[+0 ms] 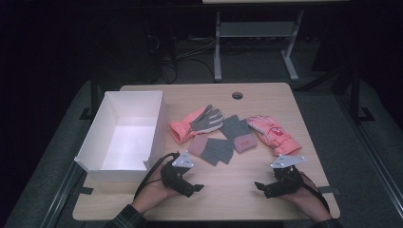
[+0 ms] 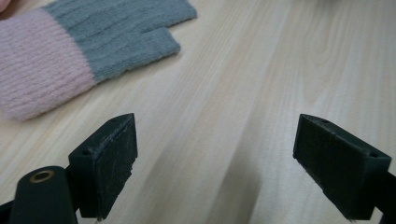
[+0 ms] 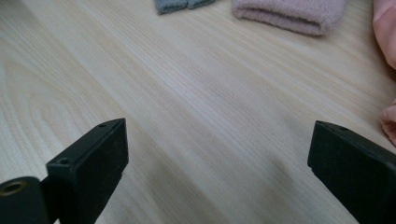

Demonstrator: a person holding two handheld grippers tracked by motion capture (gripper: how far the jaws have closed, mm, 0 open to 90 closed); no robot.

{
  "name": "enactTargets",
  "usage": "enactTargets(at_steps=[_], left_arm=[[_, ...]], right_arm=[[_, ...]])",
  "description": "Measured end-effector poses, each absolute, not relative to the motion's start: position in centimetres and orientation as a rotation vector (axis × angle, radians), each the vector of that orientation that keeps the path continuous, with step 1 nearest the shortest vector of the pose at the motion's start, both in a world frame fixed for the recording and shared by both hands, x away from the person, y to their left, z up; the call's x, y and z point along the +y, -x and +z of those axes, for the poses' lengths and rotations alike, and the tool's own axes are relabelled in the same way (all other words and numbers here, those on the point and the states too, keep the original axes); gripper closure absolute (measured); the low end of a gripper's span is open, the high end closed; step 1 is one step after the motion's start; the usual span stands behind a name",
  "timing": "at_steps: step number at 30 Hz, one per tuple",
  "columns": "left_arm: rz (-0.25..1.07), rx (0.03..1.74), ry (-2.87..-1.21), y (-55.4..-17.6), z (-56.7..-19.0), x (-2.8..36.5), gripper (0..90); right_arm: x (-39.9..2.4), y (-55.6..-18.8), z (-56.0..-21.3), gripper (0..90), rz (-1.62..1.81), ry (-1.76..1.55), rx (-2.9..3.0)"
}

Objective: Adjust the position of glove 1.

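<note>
The left hand-held gripper point(image 1: 199, 187) rests low over the near part of the bench point(image 1: 228, 199), its jaws spread wide with only bare wood between them. The right hand-held gripper point(image 1: 258, 185) sits opposite it, also over the near part of the bench, jaws likewise spread and pinching nothing. The two point inward toward each other, well apart.

Just ahead of the left hand-held gripper lies a knit glove point(image 1: 213, 150) — pink cuff, grey fingers — flat on the wood; in the left gripper view the same knit glove point(image 2: 70, 51) lies beyond the left jaw, apart from it. A second knit glove point(image 1: 239, 134) of the same colours lies ahead of the right hand-held gripper, its grey part overlapping the first one's fingers; in the right gripper view its pink cuff point(image 3: 289, 11) lies well beyond the jaws.

Farther out from the left hand-held gripper is a coral glove with a grey palm point(image 1: 197, 122), and ahead of the right hand-held gripper, near the outer side of it, a coral ski glove point(image 1: 273, 134) with white markings. All four gloves lie in a loose arc, neighbours touching or overlapping.

Beside the left hand-held gripper, on its outer side, stands a white open box point(image 1: 95, 142) — its near wall just beside that hand.
</note>
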State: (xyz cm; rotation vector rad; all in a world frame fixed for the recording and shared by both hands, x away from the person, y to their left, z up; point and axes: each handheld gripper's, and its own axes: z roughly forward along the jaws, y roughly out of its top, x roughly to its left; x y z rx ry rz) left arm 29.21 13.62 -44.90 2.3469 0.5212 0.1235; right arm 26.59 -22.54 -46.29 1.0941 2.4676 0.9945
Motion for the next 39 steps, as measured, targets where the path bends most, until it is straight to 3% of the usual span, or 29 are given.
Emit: enactTargets(at_steps=[9,18,22,23,24,35,39], left_arm=[[0.081,0.512,-2.335,-29.1,-44.8,13.1,12.3],[0.100,0.482,-2.355,-28.8,-44.6,13.0,14.2],[0.091,0.508,-2.330,-29.5,-43.9,13.3,26.1],[0.091,0.508,-2.330,-29.5,-43.9,13.3,32.9],[0.086,0.519,-2.318,-29.6,-43.8,13.3,32.9],[0.056,0.525,-2.297,-31.4,-42.9,11.9,86.2],[0.085,0.536,-2.313,-32.3,-42.7,11.4,89.7]], right_arm=[[-23.0,-26.6,-45.7,13.4,1.056,-1.120,2.451],[-22.8,-26.7,-45.4,13.9,1.056,-1.117,2.449],[-22.5,-26.6,-45.3,13.9,1.048,-1.107,2.451],[-22.5,-26.6,-45.3,13.9,1.048,-1.107,2.451],[-22.4,-26.5,-45.4,13.9,1.047,-1.106,2.454],[-22.8,-26.6,-45.5,13.9,1.050,-1.141,2.455],[-22.8,-26.6,-45.4,13.9,1.062,-1.146,2.450]])
